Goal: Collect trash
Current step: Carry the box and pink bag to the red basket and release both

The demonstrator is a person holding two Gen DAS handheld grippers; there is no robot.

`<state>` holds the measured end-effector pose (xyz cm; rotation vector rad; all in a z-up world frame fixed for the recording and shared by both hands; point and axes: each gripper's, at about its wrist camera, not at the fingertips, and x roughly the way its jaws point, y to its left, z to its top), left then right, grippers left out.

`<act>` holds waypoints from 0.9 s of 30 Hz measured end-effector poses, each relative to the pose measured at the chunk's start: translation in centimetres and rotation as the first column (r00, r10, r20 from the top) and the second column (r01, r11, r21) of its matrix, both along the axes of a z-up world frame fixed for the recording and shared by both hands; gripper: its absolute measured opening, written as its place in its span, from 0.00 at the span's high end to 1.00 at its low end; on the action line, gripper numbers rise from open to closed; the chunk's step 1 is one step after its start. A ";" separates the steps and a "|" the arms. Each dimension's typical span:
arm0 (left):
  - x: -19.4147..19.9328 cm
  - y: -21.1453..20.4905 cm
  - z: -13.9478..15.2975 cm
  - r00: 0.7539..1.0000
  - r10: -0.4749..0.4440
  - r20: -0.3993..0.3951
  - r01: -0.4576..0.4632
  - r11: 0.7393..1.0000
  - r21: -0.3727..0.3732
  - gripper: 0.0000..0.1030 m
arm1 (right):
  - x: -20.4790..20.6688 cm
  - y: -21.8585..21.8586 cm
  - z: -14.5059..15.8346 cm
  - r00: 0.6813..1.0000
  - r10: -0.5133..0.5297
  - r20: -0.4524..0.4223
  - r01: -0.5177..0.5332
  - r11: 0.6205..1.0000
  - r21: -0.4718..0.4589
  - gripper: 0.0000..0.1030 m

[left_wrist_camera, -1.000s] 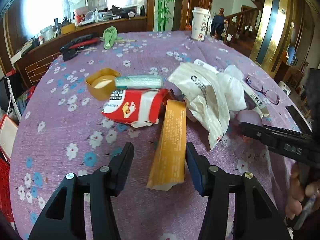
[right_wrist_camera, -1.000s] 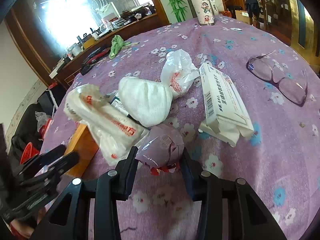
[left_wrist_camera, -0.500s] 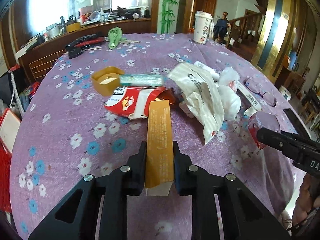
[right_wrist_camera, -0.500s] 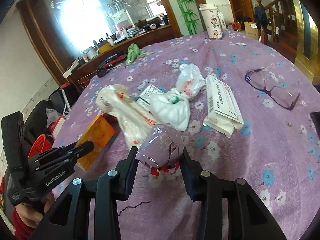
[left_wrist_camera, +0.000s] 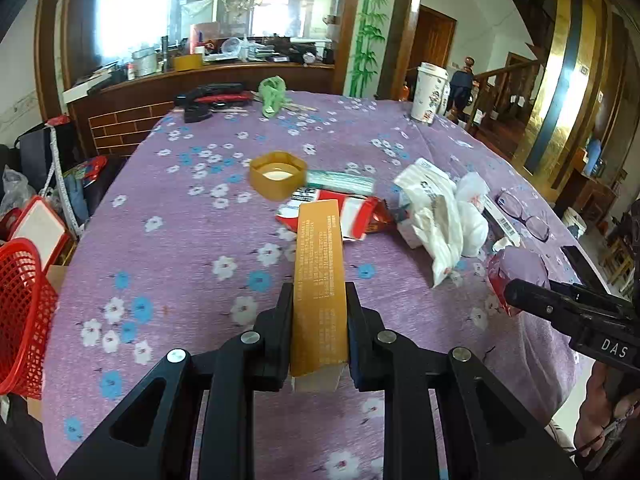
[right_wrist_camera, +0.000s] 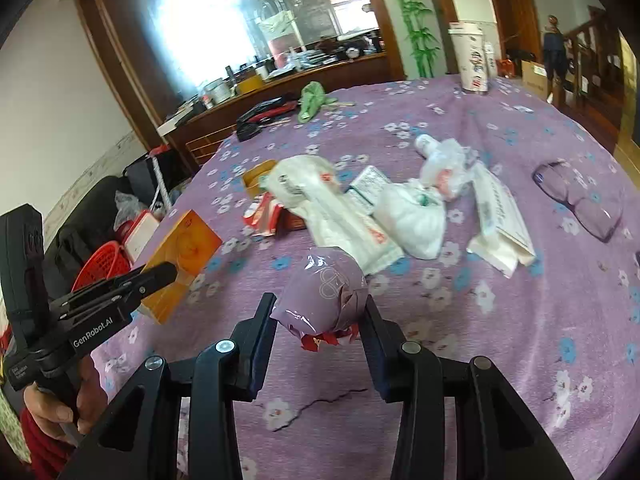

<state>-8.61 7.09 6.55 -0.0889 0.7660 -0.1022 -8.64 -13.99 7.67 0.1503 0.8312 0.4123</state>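
The left claw (left_wrist_camera: 319,320) is clenched on a long orange box (left_wrist_camera: 320,280), its pads pressed to the box's two narrow sides, with the box clear of the tabletop (left_wrist_camera: 192,240). The right claw (right_wrist_camera: 318,320) is grasping a crumpled mauve wrapper (right_wrist_camera: 326,294) with a red scrap hanging below it, also lifted off the cloth. Both hands are therefore loaded, and the likely next step is to carry these two pieces to a bin; a red basket (left_wrist_camera: 22,312) stands off the near left edge of the tabletop and may be the target, though that is a guess.

Plenty is left. In the middle of the tabletop lie a red and white packet (left_wrist_camera: 340,216), a yellow lid (left_wrist_camera: 278,174), a pale green tube (left_wrist_camera: 340,182), crumpled white bags (right_wrist_camera: 328,208), a white wad (right_wrist_camera: 416,220) and a flat white carton (right_wrist_camera: 500,216). The glasses (right_wrist_camera: 580,204) on the right and the paper cup (right_wrist_camera: 472,56) at the far edge look like keepers, not rubbish. The job seems to be in its early part.
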 end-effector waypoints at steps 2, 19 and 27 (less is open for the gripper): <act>-0.4 0.7 0.2 1.000 0.012 0.009 -0.012 1.000 -0.002 0.79 | -0.1 0.7 0.1 1.000 0.024 -0.005 -0.024 1.000 0.000 0.57; -5.6 12.4 2.8 0.963 0.252 0.094 -0.250 0.968 -0.036 0.79 | -0.1 13.8 2.0 0.951 0.309 -0.029 -0.310 0.951 -0.024 0.57; -9.5 22.1 2.9 0.883 0.459 0.098 -0.456 0.889 -0.046 0.79 | 0.0 24.1 2.6 0.881 0.472 -0.039 -0.472 0.881 -0.015 0.57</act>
